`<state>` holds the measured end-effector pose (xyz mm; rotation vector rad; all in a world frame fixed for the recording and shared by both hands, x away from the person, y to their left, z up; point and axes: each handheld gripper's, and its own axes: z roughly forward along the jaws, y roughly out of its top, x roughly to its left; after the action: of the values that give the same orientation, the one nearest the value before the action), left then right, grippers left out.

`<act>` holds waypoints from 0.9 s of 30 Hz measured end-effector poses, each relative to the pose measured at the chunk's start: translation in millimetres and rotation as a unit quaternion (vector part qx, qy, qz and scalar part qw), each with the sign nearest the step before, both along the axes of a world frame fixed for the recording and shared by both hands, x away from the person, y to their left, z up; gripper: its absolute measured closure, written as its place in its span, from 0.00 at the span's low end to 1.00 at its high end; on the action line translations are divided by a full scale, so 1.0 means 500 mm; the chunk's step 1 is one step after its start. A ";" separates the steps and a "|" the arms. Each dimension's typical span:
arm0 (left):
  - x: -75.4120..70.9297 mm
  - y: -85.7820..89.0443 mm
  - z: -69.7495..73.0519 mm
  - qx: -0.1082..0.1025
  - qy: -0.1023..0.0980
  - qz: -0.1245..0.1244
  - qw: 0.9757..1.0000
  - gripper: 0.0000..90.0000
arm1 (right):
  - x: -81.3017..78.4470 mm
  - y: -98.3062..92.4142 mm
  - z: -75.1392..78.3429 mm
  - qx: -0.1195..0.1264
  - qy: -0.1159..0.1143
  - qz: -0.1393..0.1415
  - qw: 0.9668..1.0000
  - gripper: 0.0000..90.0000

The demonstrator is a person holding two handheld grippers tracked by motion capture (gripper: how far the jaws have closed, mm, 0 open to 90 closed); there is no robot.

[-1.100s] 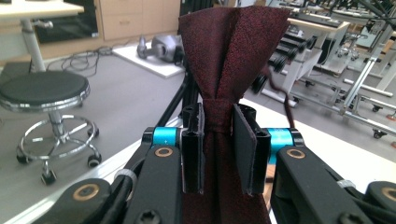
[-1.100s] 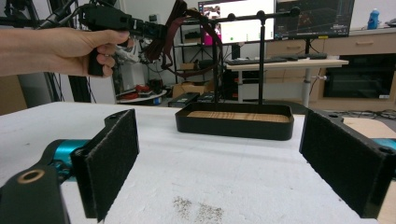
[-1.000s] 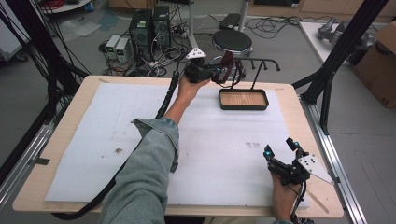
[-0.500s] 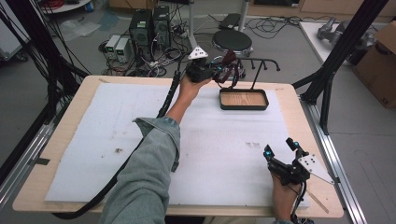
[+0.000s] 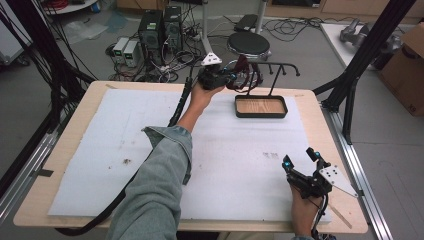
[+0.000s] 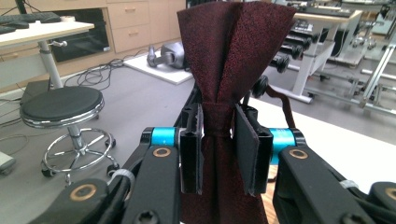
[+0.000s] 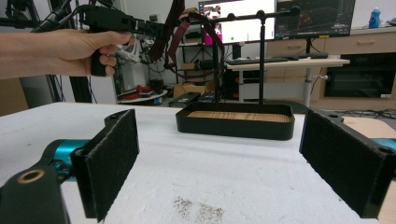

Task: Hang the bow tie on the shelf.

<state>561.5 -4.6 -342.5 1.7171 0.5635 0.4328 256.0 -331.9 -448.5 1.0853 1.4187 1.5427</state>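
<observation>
Table [image 5: 30, 210]: a wooden top is seen, covered almost wholly by a white foam mat [image 5: 225, 165] with a few dark specks on it.
Rack [image 5: 280, 67]: a black stand with a level bar is set at the far edge of the mat, rising from a black tray [image 5: 261, 106] with a wood-grain floor. Nothing is seen lying in the tray.
Tie [image 5: 242, 75]: a dark red necktie is held up in the air at the near end of the rack's bar, above and just beside the tray. Loops of it are seen hanging about the bar, but whether it already bears on the bar cannot be told.
Left gripper [image 5: 235, 79]: it is raised level towards the rack. The tie is gathered narrow between its pads, which lie against the cloth on both sides; the jaws have just been opening slightly, with the tie between them.
Right gripper [image 5: 299, 157]: it is rested low at the near right corner of the mat, well apart from the rack, jaws spread wide with nothing between them.
Done: the tie has been lifted and brought up to the bar.
Left: the draping appears unfinished, judged from the grip; the tie is yet to be settled over the bar and fully let go.
</observation>
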 end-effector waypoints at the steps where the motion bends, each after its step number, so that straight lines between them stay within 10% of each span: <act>1: 0.000 0.000 0.000 0.001 -0.001 0.000 1.000 0.78 | 0.000 0.000 0.000 0.001 0.001 0.000 1.000 0.12; 27: -0.080 0.083 0.052 0.027 -0.003 -0.020 0.999 0.59 | -0.001 0.001 0.000 -0.002 0.000 0.000 1.000 0.12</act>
<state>521.2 36.7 -316.6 1.7751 0.5152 0.4283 255.3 -331.3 -448.5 1.0834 1.4223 1.5389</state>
